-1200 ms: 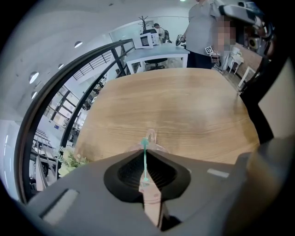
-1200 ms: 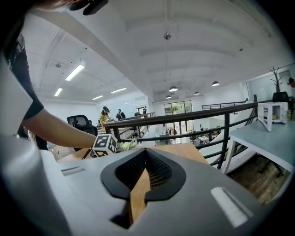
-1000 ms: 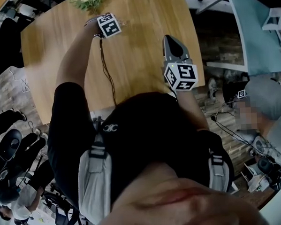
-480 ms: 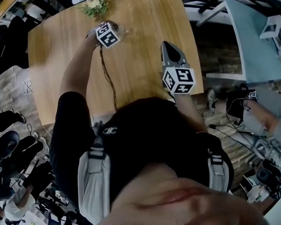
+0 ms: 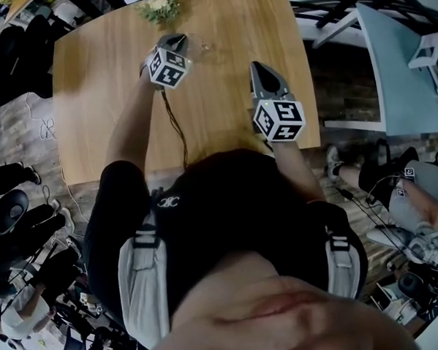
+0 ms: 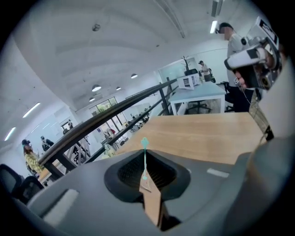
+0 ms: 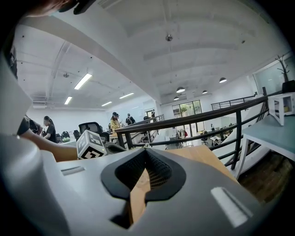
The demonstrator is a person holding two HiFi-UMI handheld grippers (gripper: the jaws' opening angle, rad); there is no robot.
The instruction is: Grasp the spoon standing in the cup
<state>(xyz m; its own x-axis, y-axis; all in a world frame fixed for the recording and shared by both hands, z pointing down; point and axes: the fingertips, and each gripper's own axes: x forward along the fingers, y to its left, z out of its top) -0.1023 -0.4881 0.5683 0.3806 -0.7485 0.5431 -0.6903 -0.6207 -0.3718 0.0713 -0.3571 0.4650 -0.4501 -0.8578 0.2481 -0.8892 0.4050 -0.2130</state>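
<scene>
Since the left gripper's (image 5: 172, 41) fingers (image 6: 126, 171) pinched only the spoon's (image 6: 144, 159) slim stem, it might have pivoted loose, while the right gripper (image 5: 257, 67) was clenched empty.

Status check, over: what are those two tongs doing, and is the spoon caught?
Left tongs shut on the thin teal spoon. Right tongs shut, empty, over the table. Nothing seen in the way.

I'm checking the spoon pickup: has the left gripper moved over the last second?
Yes. In the head view the left gripper, shut on the thin teal spoon, has drawn back from the flowers toward the person.
</scene>
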